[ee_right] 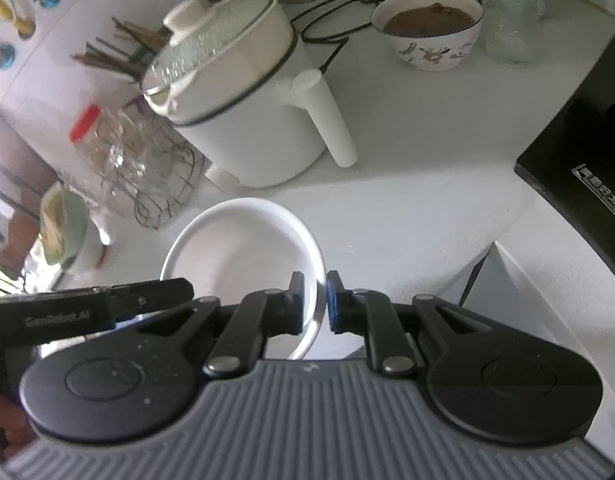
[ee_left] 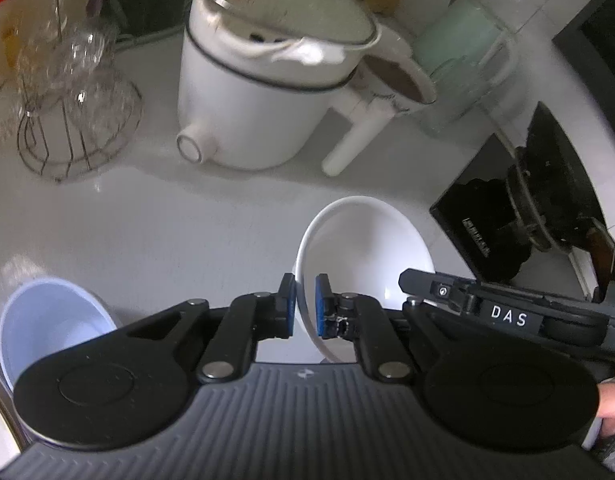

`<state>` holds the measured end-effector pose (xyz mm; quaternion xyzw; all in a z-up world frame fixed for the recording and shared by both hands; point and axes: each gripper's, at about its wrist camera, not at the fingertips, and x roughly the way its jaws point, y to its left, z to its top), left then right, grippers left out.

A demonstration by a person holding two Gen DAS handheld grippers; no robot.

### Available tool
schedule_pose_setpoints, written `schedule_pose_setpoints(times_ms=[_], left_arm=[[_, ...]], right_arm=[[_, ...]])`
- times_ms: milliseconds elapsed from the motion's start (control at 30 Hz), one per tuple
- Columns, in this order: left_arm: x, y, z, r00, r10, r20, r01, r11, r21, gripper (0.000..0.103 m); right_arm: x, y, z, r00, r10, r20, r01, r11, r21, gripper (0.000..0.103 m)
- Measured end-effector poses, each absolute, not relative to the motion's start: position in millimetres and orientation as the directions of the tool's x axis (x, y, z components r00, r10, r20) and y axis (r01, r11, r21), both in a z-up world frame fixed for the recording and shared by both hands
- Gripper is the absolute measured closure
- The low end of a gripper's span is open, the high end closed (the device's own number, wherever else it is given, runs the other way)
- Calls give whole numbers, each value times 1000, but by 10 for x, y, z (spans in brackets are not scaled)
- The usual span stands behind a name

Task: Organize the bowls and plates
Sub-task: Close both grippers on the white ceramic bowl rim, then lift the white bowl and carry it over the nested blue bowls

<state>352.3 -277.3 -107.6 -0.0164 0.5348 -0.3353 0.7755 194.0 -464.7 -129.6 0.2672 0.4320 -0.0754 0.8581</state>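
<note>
A white bowl (ee_left: pixel 363 248) hangs tilted above the white counter (ee_left: pixel 147 220). My left gripper (ee_left: pixel 305 304) is shut on its left rim, blue pads pressing both sides. My right gripper (ee_left: pixel 427 284) reaches in from the right to the bowl's far side. In the right wrist view the same white bowl (ee_right: pixel 235 248) has my right gripper (ee_right: pixel 315 300) shut on its right rim, and my left gripper (ee_right: pixel 147 300) comes in at its left edge. A pale blue bowl (ee_left: pixel 47 320) sits at the lower left, partly hidden by the left gripper's body.
A white electric pot (ee_left: pixel 259 92) with a long handle stands behind the bowl. A wire rack of glasses (ee_left: pixel 75 100) is at the left. A patterned bowl of brown food (ee_right: pixel 427 28) and a glass jug (ee_right: pixel 507 12) stand at the back right. A black stove (ee_left: pixel 527 216) borders the right.
</note>
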Motion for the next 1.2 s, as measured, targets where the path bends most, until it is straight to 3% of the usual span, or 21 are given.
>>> schedule_pose_setpoints(times_ms=[267,667,1200], left_arm=[[3473,-2555,-827,253,-557,-791,498,776,-387,92],[3420,-1773,-750,381,-534,-755,328,842,-429,91],[3065,-913,-711,549,-384,-743,47,901,-431,91]], right_arm=[[1900,-4489,-1043,635,97,-767,357,844,402,87],[2224,-3974,-924,634,188,-750,199,898,393,87],[2613,-3227,-828,559,329,-761,-70,933,352,86]])
